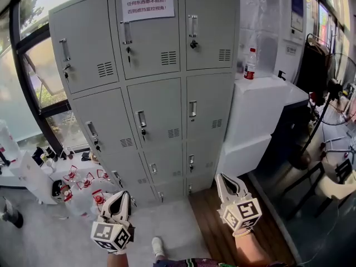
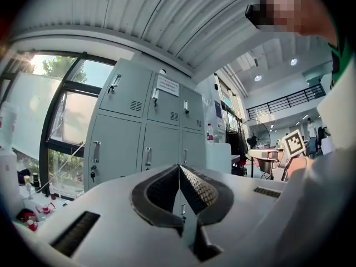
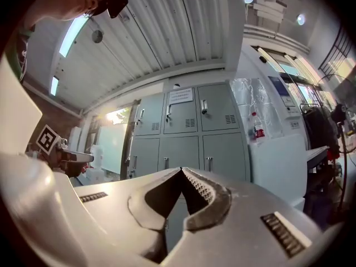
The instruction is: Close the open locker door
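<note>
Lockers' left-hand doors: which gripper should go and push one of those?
Left, probably. The left gripper hangs below the left column, while the right gripper sits low by the right column. Both are shut and empty, and neither touches the lockers.

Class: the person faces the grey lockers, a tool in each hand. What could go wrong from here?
1. Every door of the lockers looks shut already, so a push could land on a closed door or its hanging keys.
2. A jolt might topple the bottle on the white cabinet beside them.
3. The clutter on the floor at the left could trip a step.
</note>
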Available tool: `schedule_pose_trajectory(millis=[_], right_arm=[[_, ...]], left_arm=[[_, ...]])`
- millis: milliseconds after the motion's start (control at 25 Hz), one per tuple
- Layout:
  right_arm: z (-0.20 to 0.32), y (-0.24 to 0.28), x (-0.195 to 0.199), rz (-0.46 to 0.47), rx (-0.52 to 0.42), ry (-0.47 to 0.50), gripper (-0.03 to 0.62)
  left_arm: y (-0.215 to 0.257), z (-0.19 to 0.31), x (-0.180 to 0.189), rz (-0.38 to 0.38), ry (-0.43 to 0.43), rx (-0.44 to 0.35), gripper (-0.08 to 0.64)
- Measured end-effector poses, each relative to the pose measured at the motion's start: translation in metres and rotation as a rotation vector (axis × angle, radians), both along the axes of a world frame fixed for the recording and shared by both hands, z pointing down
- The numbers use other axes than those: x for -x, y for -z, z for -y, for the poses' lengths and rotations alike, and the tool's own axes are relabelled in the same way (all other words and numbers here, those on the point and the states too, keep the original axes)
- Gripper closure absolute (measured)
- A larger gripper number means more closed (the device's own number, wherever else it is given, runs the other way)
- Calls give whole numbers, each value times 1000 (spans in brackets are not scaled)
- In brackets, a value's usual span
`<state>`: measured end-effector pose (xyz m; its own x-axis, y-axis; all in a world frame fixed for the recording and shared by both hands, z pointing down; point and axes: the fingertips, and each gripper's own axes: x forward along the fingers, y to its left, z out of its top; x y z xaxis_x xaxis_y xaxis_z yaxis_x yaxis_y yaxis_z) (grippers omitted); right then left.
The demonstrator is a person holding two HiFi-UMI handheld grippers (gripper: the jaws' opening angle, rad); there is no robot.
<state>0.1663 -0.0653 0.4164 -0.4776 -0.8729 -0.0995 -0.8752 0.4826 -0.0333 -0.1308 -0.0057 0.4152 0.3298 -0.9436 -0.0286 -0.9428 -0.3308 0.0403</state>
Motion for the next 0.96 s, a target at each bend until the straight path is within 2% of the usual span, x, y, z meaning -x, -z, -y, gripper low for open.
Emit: schedule_pose_trajectory(millis=[360,960], right_arm=[[-32,-1,-23,-10,2,10,604],[-43,-1,-30,-3,11,26,604]], left_arm=[[7,-24,-33,12,-10,-11,537],[10,-36,-42,22,-8,-20,537]])
